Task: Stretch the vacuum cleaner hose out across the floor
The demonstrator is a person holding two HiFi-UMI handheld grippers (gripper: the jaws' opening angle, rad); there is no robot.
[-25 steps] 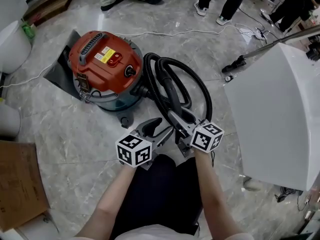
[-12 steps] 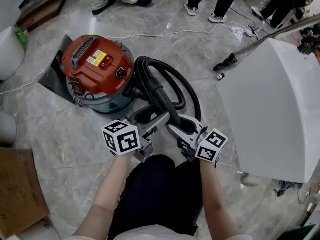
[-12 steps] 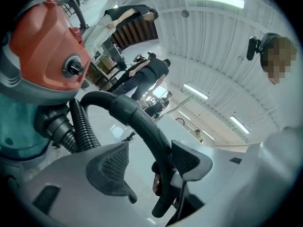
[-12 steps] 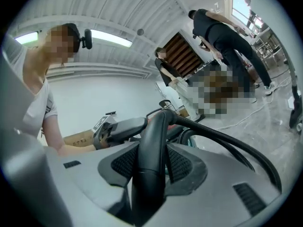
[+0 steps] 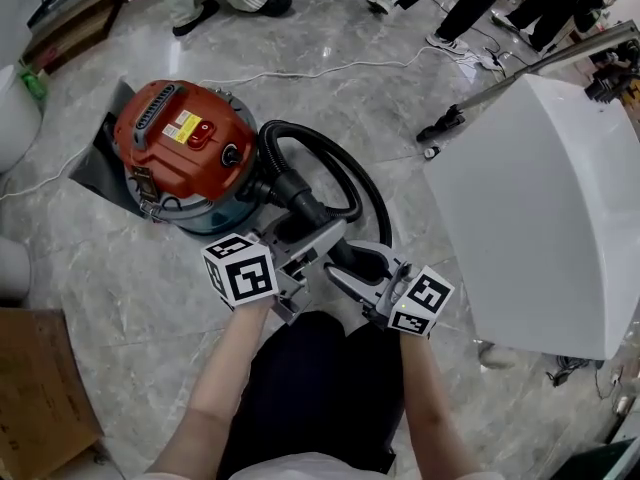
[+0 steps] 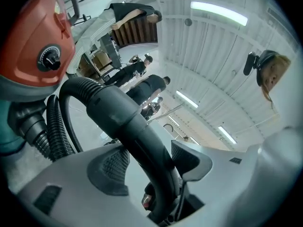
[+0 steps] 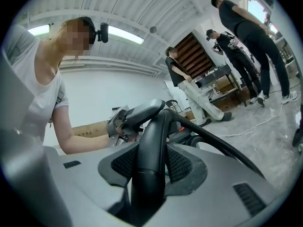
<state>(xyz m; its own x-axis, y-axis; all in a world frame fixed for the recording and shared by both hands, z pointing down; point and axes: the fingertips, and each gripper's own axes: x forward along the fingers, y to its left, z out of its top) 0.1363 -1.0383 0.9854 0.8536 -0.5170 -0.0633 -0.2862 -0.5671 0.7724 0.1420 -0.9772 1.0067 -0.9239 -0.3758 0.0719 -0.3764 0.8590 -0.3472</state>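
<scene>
**Hose position.** The hose (image 5: 345,173) lies coiled at the centre of the head view, just right of the vacuum cleaner (image 5: 180,138), which stands on the floor (image 5: 120,268) at upper left. One end enters the canister. The other end is a rigid handle tube (image 5: 305,203) that runs diagonally from the coil down toward lower centre.

**Tool state.** The left tool (image 5: 312,240) has the handle tube between its pads. Its jaws have just been opening, yet the tube fills the gap and both pads appear to bear on it. The right tool (image 5: 350,266) is clamped on the same tube, with a pad pressed against each side.

**Governing relation.**
- Both tools sit down-frame of the coil, and the canister is beyond it at upper left.
- The left tool is nearer the coil. The right tool is nearer the free end.
- Judgement: to unwind the loop, draw the tube away from the canister along its own axis, toward lower right.
- A white panel (image 5: 530,198) fills the right side and probably limits travel that way.
</scene>
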